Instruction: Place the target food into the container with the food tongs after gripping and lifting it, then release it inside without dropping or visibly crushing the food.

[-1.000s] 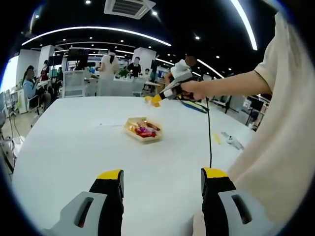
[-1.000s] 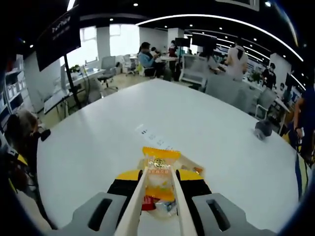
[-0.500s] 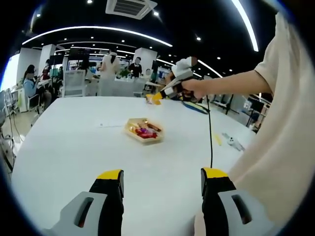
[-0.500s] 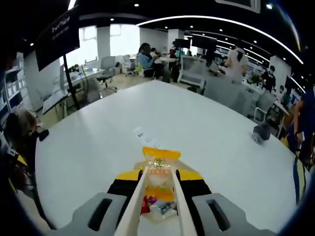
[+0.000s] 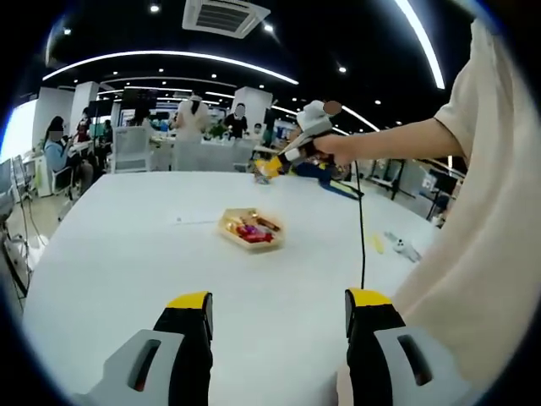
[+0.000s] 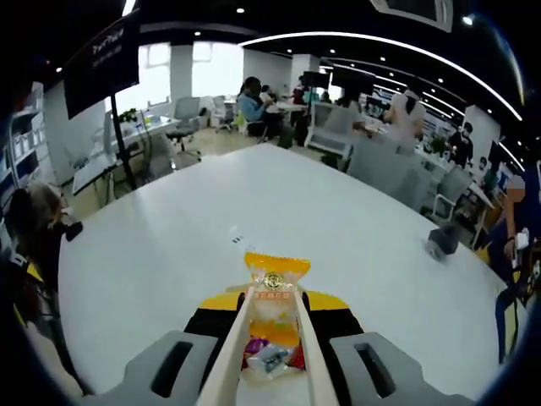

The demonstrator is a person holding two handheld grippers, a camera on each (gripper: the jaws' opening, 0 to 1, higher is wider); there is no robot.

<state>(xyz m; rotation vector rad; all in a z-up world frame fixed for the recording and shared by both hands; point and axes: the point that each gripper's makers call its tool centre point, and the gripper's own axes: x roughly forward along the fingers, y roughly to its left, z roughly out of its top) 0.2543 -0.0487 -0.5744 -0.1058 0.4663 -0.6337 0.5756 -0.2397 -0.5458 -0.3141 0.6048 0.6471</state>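
White table point(image 5: 110, 271) — broad, round-edged, mostly bare. Container point(image 5: 251, 232) — shallow tray near the table's middle, wrapped sweets already inside. My right gripper point(image 6: 272, 315) — jaws pressed on the food tongs point(image 6: 239, 355), which pinch an orange-topped snack packet point(image 6: 275, 298) held above the tray. My left gripper point(image 5: 277, 315) — jaws spread, idle. Risk, as I judge it: released from here, the packet could bounce off the tray's low rim.

The table point(image 5: 127, 254) is plain white. The tray point(image 5: 250, 232) is pale yellow, with red and brown wrapped pieces in it. The snack packet point(image 6: 275, 292) is clear with an orange top and a round gold mark. The tongs point(image 6: 254, 347) are cream. Both grippers have grey bodies with black jaws tipped yellow.
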